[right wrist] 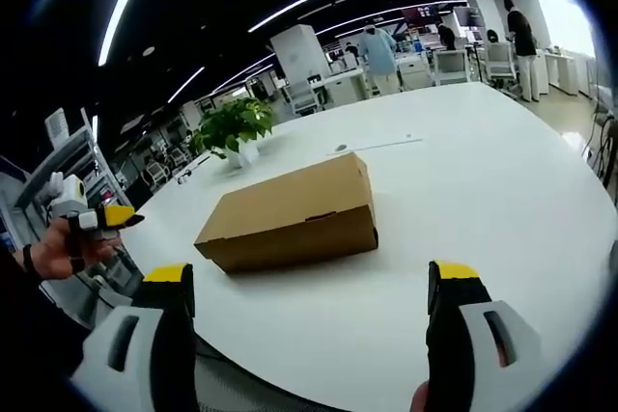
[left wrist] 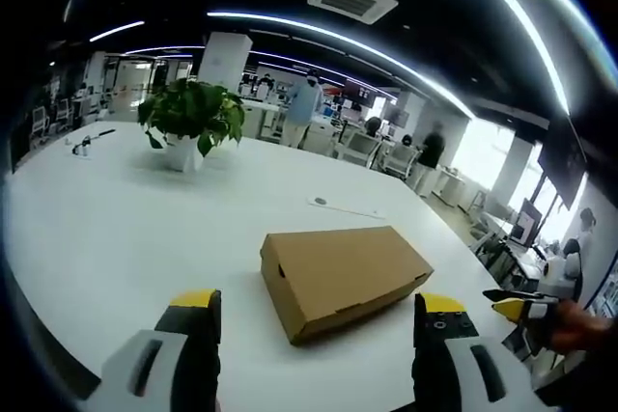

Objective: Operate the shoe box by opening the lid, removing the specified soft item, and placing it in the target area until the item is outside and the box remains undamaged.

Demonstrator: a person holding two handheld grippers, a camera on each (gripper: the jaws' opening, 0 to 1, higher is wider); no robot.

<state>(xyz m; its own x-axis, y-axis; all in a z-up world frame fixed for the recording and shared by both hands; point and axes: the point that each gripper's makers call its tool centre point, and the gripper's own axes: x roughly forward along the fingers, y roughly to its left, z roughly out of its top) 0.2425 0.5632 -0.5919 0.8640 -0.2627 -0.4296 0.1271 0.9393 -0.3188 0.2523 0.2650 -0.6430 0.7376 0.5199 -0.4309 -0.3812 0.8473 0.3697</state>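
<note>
While the lid is down on the shoe box (left wrist: 343, 279), the step in hand looks to be the approach before opening, and it pays to do it gently. Going left to right in the left gripper view: the left tongs (left wrist: 316, 335) stand with jaws wide apart and nothing between them, the closed box lies just beyond them on the white surface (left wrist: 116, 229), and the right tongs (left wrist: 521, 308) come in at the far right edge, held in a hand (left wrist: 579, 325).

In the right gripper view, the left tongs (right wrist: 101, 219) sit at the left in a hand (right wrist: 68, 248), the box (right wrist: 294, 214) lies in the middle with a small notch showing on its long front edge, and the right tongs (right wrist: 311, 311) are likewise spread wide and empty, well short of the box.

A sound way, I judge, is to steady the body of the box with 1 pair of tongs and lift the lid by that front edge with the other, slowly, so the cardboard neither tears nor creases.

The box is shut, so its contents are hidden; the soft item cannot be seen. A potted plant (left wrist: 188, 123) stands far off on the surface, well apart from the box.
</note>
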